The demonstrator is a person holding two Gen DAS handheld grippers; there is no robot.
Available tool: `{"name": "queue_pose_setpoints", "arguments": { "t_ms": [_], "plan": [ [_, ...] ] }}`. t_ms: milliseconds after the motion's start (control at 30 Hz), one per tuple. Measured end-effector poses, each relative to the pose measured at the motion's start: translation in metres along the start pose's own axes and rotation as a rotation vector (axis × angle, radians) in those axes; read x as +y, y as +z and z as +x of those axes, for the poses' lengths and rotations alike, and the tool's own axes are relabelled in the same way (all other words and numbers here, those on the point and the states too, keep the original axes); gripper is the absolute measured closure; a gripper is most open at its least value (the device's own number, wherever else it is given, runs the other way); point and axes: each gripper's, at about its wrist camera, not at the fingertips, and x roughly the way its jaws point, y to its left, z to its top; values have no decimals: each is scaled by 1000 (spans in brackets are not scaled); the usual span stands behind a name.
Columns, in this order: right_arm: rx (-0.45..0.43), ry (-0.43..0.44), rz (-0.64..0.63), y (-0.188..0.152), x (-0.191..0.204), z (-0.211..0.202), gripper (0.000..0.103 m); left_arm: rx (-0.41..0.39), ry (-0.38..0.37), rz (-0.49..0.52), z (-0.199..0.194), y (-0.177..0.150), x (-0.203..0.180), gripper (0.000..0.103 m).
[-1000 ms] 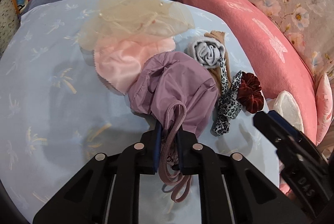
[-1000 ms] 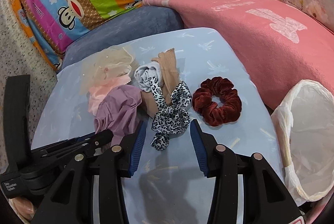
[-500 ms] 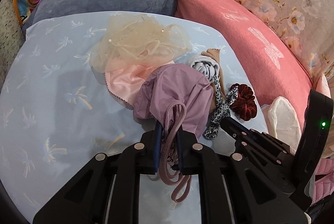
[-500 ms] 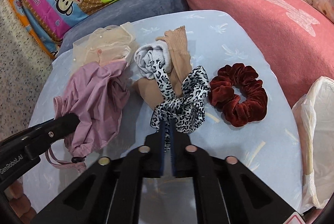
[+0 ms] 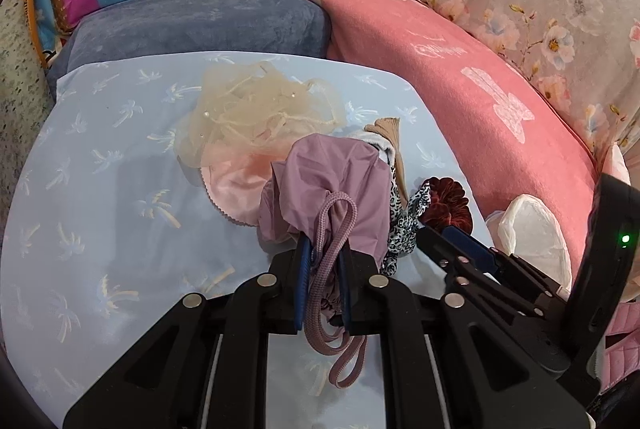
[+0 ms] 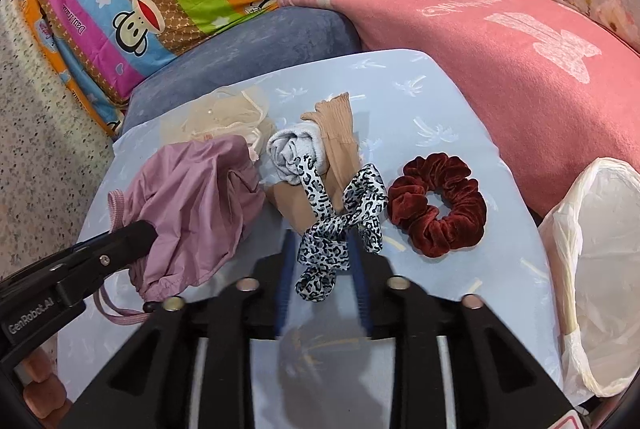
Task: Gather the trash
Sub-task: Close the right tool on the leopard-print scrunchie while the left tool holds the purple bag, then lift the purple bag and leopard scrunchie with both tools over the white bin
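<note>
Left wrist view: the left gripper [image 5: 325, 269] pinches the mauve drawstring pouch [image 5: 332, 189] by its cord, angled steeply down over the blue tablecloth [image 5: 100, 189]. Beside it, the right gripper [image 6: 323, 271] tilts down likewise, its jaws opening around the leopard-print ribbon [image 6: 340, 225], not pressing it. Collection looks barely begun; next, each piece must travel to the white-lined bin [image 6: 600, 269] at the table's right edge.
</note>
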Motion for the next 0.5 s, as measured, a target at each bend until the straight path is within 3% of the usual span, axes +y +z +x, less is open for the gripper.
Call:
{"name": "queue_pose_setpoints", "arguments": {
  "t_ms": [200,267,300,333,500],
  "plan": [
    [52,-8,24,-5,-7,31,63,4,3,8,3,4,-1,90],
    [66,0,33,-7,-9,37,77,4,4,7,3,3,-2,90],
    [75,4,32,-9,-9,39,93,5,4,7,4,4,-1,90],
    [76,8,32,-9,-9,39,99,5,4,8,4,4,-2,90],
    [37,21,33,-8,-8,21,101,4,1,15,4,3,-6,90]
  ]
}}
